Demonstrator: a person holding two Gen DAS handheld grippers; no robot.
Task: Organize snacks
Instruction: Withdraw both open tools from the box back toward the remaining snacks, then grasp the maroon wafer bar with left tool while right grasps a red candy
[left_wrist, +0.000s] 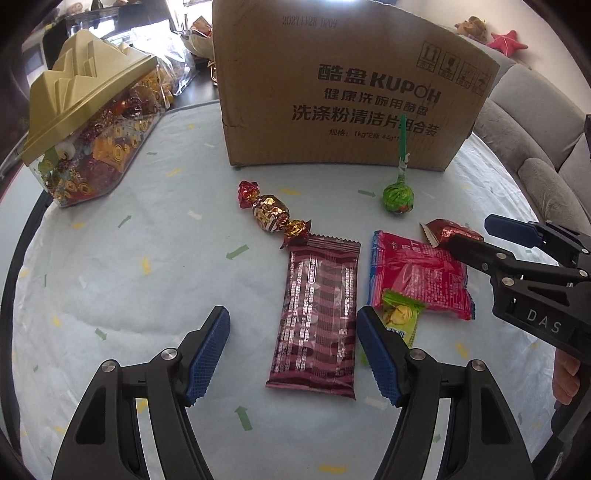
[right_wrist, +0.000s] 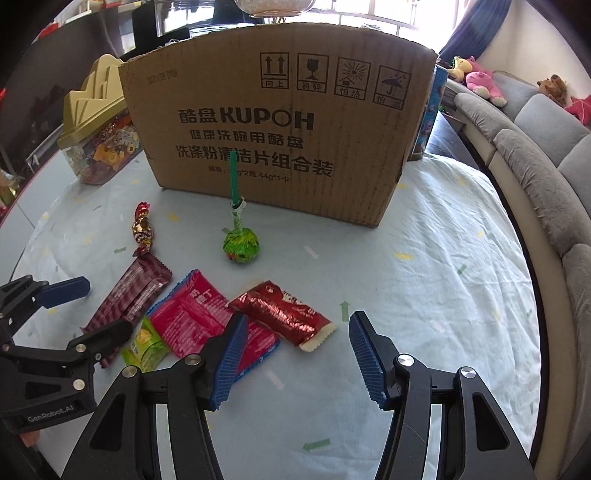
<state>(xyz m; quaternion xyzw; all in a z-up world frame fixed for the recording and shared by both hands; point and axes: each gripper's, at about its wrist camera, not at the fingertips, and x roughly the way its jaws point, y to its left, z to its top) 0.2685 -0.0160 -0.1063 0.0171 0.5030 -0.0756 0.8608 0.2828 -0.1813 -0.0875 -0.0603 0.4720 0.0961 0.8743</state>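
Two claws hover spread and empty over our bench (right_wrist: 443, 258). Our left claw (left_wrist: 293, 350) straddles the maroon bar wrapper (left_wrist: 317, 317); our right claw (right_wrist: 299, 354) sits just before the red foil sachet (right_wrist: 284, 314). The pink packet (right_wrist: 207, 317), small green packet (right_wrist: 142, 349), green lollipop (right_wrist: 242, 243) and twisted foil candy (left_wrist: 271, 214) lie before the cardboard box (right_wrist: 280, 122).

Loose snacks on the worktop (left_wrist: 110, 288), six in all: one maroon wafer bar (left_wrist: 316, 317); one pink packet (left_wrist: 417, 275); one red foil packet (right_wrist: 284, 315); one small green sachet (left_wrist: 400, 317); one twist-wrapped foil candy (left_wrist: 271, 214); one green lollipop (left_wrist: 398, 197). Containers: one cardboard box (left_wrist: 343, 85); one clear candy jar (left_wrist: 92, 147) with a gold lid. Two pairs of tongs, left (left_wrist: 293, 349) and right (right_wrist: 299, 360).
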